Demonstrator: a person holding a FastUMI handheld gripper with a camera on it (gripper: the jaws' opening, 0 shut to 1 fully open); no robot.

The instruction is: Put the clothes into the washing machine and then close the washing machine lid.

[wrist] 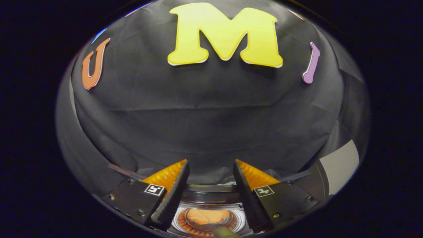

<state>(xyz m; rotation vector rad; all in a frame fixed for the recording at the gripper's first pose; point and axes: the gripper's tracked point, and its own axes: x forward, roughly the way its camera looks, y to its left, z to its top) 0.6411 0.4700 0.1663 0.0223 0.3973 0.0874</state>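
My gripper [211,165] is open, its two fingers spread apart with nothing between them, and it points at the black booth wall. Below and between the fingers I see the washing machine [211,198] from above: its dark top edge and a round drum opening [206,219] with a shiny ring. Inside the drum lies something orange that looks like cloth [206,216]. The lid is hidden from me and I cannot tell how it stands.
The black cloth wall [205,115] stands close ahead beyond the fingers. A pale grey panel [340,165] shows at the right, past the right finger.
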